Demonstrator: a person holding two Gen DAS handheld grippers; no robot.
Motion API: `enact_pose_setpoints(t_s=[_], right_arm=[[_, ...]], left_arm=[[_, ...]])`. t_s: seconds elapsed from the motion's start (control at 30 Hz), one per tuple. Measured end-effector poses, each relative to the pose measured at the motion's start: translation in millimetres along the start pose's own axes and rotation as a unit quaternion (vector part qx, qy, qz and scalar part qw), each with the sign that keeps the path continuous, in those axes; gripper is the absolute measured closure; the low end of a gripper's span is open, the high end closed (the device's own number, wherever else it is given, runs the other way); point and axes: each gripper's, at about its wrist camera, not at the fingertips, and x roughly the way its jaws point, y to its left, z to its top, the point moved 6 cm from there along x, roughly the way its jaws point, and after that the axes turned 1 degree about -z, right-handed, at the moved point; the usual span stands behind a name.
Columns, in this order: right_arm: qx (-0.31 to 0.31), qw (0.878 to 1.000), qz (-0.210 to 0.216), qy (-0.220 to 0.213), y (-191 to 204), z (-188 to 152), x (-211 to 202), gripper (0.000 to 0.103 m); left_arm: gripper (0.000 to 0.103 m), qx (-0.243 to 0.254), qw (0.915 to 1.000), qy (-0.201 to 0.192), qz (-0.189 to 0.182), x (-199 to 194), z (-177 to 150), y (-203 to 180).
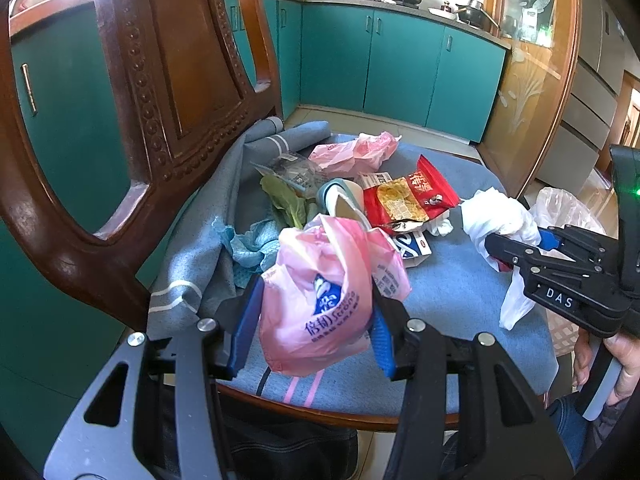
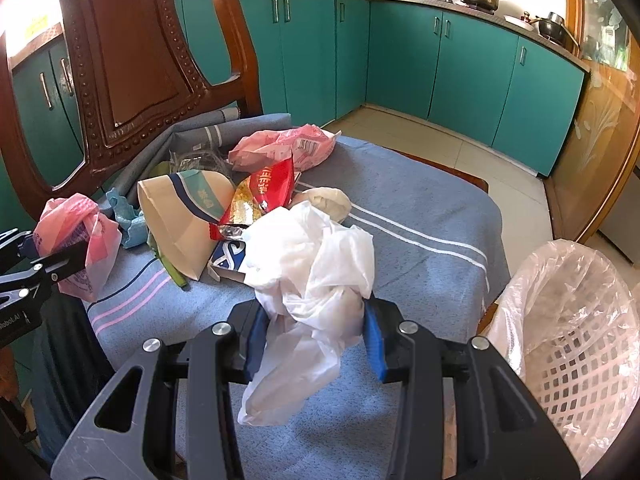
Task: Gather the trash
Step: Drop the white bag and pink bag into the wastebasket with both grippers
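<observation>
Only your right wrist view shows the lined basket (image 2: 580, 344), right of the right hand-held gripper (image 2: 316, 344) pinching a white bag (image 2: 320, 272); left hand-held gripper (image 1: 312, 320) pinches a pink bag (image 1: 316, 292).

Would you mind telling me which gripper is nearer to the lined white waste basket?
Right. The right gripper, shut on a white plastic bag, is beside the waste basket. The left gripper, holding a pink bag, is across the chair seat.
</observation>
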Motion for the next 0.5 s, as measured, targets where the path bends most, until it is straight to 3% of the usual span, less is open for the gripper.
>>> enact_pose_setpoints(t_s=[0.5], right_arm=[[0.000,1.000,-0.003,-0.005,-0.6,-0.2,-0.7,0.062]], left_arm=[[0.053,0.001,0.9999,-0.015,0.005,-5.7,4.2,1.0]])
